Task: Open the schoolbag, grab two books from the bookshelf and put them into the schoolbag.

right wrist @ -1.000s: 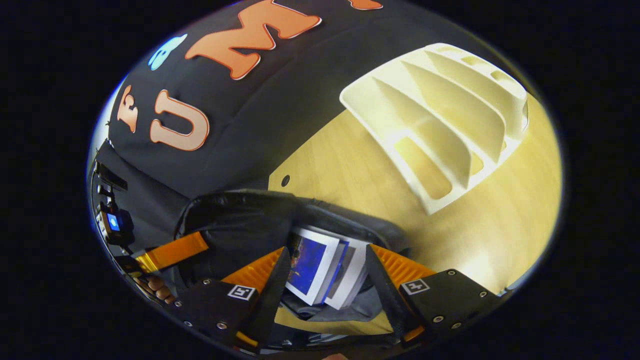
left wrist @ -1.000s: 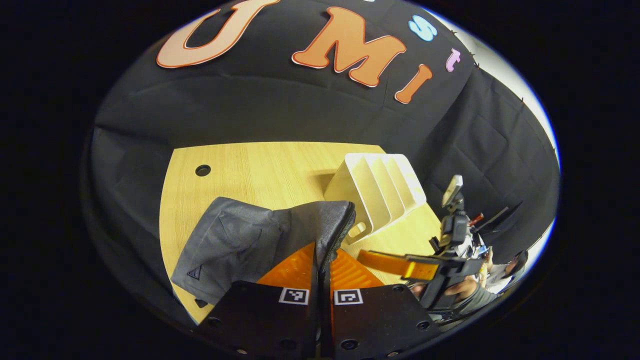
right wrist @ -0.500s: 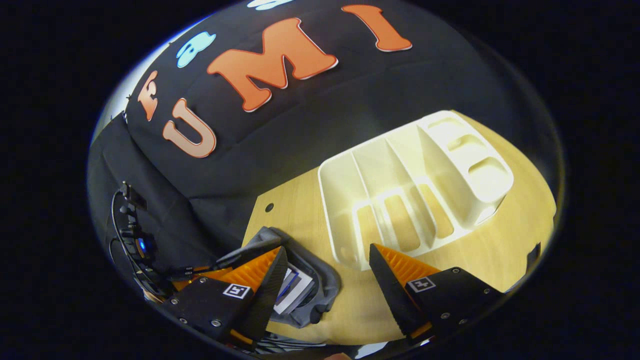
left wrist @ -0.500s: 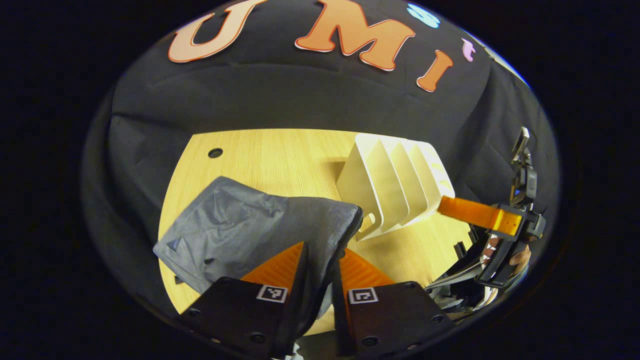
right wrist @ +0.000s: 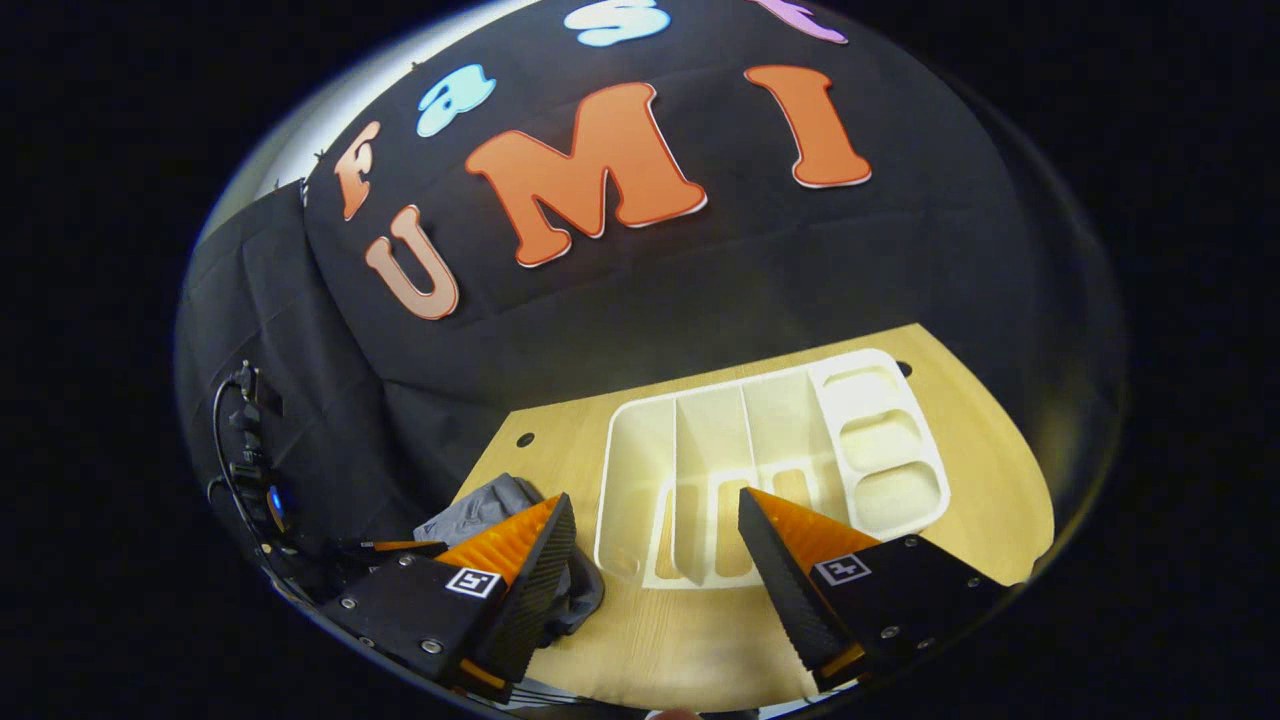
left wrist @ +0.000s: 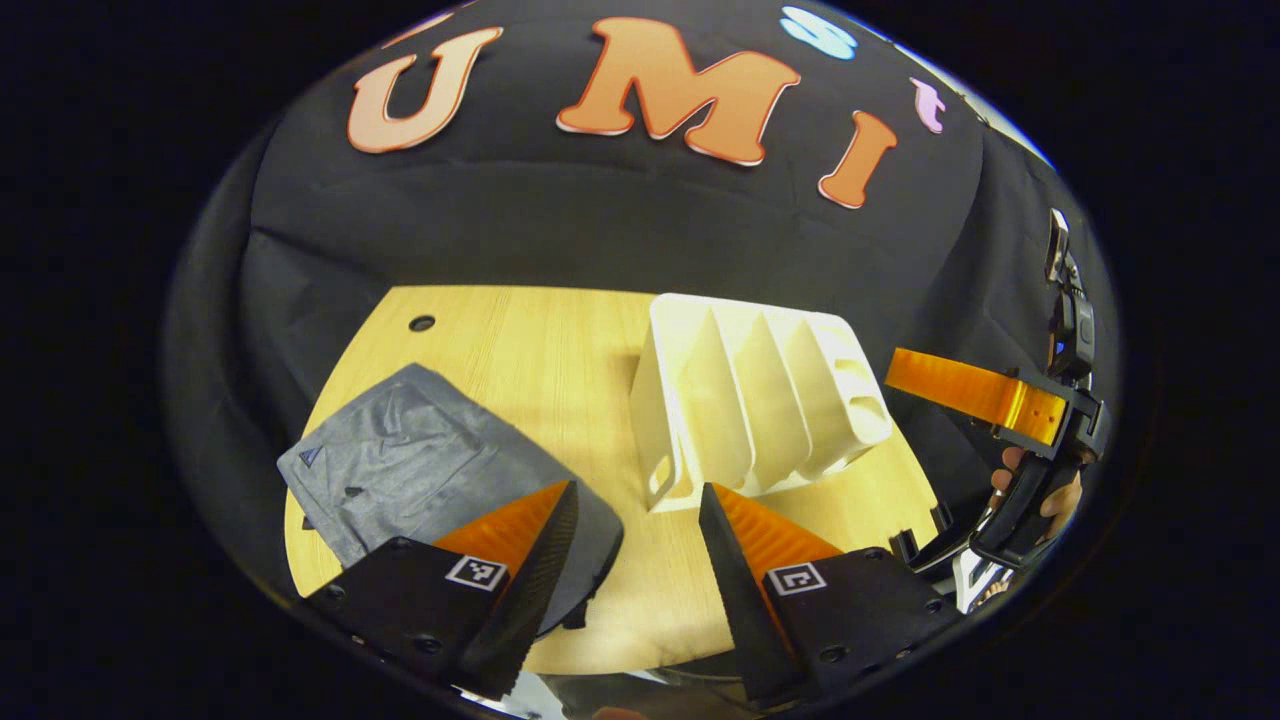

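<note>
Bright overhead light, glare on the wooden table [right wrist: 930, 560]; dim cloth backdrop, strong fisheye bending, sharp focus

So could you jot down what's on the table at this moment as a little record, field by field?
surface: wooden table
schoolbag: grey schoolbag lying flat at the table's left side, no books visible
bookshelf: white slotted bookshelf with its compartments empty, beside the bag
left gripper: jaws open, holding nothing, raised over the table's near edge
right gripper: jaws open, holding nothing, pointed at the bookshelf
person: a hand holding the right gripper at the right edge of the left gripper view
</note>
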A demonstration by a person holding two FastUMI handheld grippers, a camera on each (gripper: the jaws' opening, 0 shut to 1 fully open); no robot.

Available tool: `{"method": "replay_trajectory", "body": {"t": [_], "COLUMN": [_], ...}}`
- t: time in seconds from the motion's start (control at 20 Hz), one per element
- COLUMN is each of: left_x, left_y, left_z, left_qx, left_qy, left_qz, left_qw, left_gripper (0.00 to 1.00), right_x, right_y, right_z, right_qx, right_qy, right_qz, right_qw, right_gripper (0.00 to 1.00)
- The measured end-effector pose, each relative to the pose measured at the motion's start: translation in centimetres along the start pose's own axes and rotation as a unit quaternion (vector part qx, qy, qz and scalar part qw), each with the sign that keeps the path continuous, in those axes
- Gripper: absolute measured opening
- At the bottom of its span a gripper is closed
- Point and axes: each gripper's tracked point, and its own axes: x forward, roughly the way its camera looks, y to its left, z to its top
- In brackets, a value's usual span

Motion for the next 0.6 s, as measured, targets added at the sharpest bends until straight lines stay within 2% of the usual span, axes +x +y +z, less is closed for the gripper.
{"method": "replay_trajectory", "body": {"t": [0.15,0.25,0.45,0.5,0.6], "left_x": [-0.6,-1.5,-3.4,-4.1,-5.4], "left_y": [-3.1,-4.9,-7.3,-7.3,-6.9], "left_z": [3.0,5.1,9.0,10.0,12.3], "left_qx": [0.038,0.042,0.054,0.058,0.054], "left_qy": [-0.076,-0.116,-0.181,-0.199,-0.245], "left_qz": [0.033,0.054,0.056,0.063,0.082], "left_qw": [0.996,0.991,0.98,0.976,0.965], "left_gripper": [0.83,0.84,0.86,1.0,1.0], "right_x": [-1.6,-2.5,-4.0,-4.2,-4.2], "right_y": [-0.4,-0.6,-0.6,-0.3,0.2], "right_z": [2.7,4.4,7.3,7.6,8.4], "right_qx": [-0.04,-0.054,-0.092,-0.1,-0.108], "right_qy": [-0.039,-0.063,-0.116,-0.123,-0.134], "right_qz": [0.007,0.007,0.001,0.003,0.004], "right_qw": [0.998,0.997,0.989,0.987,0.985], "right_gripper": [0.98,0.98,0.97,0.98,0.98]}}
